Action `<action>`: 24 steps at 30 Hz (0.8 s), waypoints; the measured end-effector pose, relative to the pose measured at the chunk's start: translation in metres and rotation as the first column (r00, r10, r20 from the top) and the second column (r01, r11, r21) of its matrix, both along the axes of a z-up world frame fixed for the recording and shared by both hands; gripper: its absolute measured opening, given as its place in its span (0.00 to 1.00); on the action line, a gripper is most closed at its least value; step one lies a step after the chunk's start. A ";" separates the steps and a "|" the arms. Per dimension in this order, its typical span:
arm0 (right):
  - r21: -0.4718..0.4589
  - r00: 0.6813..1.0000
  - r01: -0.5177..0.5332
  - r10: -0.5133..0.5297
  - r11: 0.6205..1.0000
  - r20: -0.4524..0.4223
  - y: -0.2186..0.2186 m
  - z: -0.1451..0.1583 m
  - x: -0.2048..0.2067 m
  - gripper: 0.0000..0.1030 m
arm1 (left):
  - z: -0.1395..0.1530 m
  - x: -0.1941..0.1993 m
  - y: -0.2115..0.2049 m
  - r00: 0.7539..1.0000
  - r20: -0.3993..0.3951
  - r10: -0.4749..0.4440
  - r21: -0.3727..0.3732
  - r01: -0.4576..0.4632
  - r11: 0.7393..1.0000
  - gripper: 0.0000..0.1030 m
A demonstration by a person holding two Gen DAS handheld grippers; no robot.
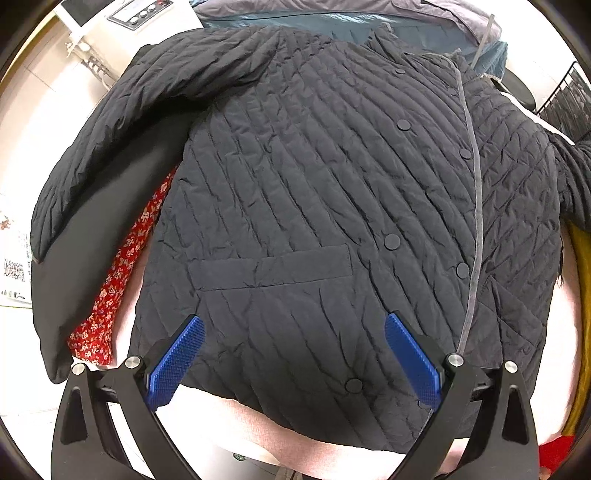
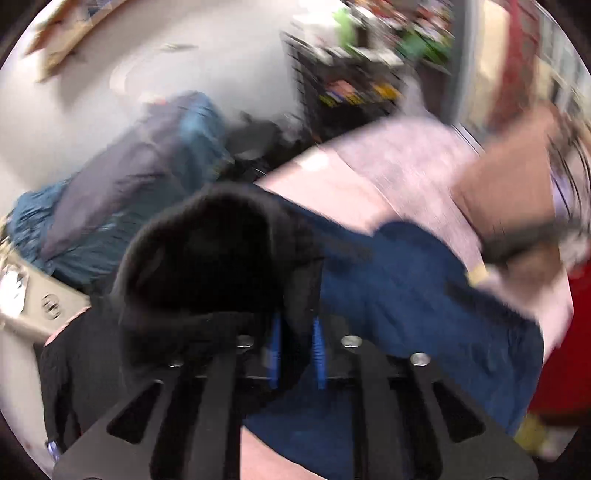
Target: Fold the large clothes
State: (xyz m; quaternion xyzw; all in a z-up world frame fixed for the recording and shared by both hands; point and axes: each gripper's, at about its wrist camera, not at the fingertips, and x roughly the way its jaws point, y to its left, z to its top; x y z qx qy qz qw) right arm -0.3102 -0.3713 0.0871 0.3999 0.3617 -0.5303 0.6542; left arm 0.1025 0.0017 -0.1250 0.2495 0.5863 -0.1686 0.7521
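while your left gripper (image 1: 293, 354) pointed steeply down over the near hem of the dark quilted jacket (image 1: 314, 177), its 2 blue pads (image 1: 177, 363) stood wide apart with nothing between them, released above the fabric. the jacket lay spread front-up on a pale pink surface (image 1: 295, 424), its row of round snaps (image 1: 391, 242) running up beside a grey edge trim, a flat pocket welt (image 1: 269, 267) just beyond the pads. on the left of that view, 1 sleeve (image 1: 122, 122) lay folded across the jacket's shoulder, with a red floral cloth (image 1: 118, 273) peeking from under the jacket's side. beyond the collar you had a teal and grey bundle (image 1: 332, 18), and a white appliance with knobs (image 1: 136, 14) at the far left.

in the right wrist view, badly blurred, your right gripper (image 2: 297, 354) had its 2 blue pads (image 2: 318, 354) close together with dark fabric between them; whether they pressed on it i cannot tell. a black knit cuff (image 2: 218, 254) gaped open just ahead of the pads, with dark blue cloth (image 2: 424, 302) spread to its right over the pink surface (image 2: 399, 162). farther off lay the teal bundle (image 2: 122, 192) and a black wire rack (image 2: 343, 85).
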 end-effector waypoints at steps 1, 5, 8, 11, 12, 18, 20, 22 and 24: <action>0.027 0.999 0.037 -0.037 0.999 -0.017 0.002 -0.010 -0.010 0.36 | 0.000 -0.001 0.000 1.000 -0.002 -0.002 0.003 0.002 1.000 0.94; 0.156 0.962 0.261 -0.271 0.953 0.046 0.003 -0.037 -0.065 0.68 | -0.006 0.001 0.005 1.000 -0.017 0.005 0.012 -0.005 1.000 0.94; 0.108 0.919 0.383 -0.391 0.917 0.057 0.015 -0.020 -0.099 0.68 | -0.010 0.004 0.009 0.999 -0.031 0.021 0.011 -0.020 1.000 0.94; -0.009 0.927 0.368 -0.366 0.930 0.082 0.020 0.011 -0.099 0.71 | -0.011 0.006 0.009 0.999 -0.035 0.035 0.009 -0.035 0.999 0.94; -0.039 0.938 0.338 -0.334 0.940 0.089 0.021 0.020 -0.093 0.74 | -0.012 0.007 0.009 0.999 -0.037 0.040 0.011 -0.039 0.999 0.94; -0.146 0.992 -0.041 0.057 0.988 0.109 0.063 0.059 0.011 0.83 | -0.011 0.008 0.001 0.999 -0.044 0.032 -0.010 -0.033 0.999 0.94; -0.121 0.975 -0.170 0.184 0.978 0.121 0.078 0.054 0.048 0.83 | -0.009 0.006 0.001 0.999 -0.038 0.016 -0.023 -0.017 1.000 0.94; -0.071 0.938 -0.316 0.323 0.946 0.126 0.098 0.038 0.093 0.83 | -0.008 0.005 0.005 1.000 -0.031 0.002 -0.027 -0.002 1.000 0.94; -0.008 0.905 -0.411 0.409 0.912 0.122 0.115 0.016 0.122 0.83 | -0.009 0.006 0.015 1.000 -0.018 -0.005 -0.023 0.005 1.000 0.94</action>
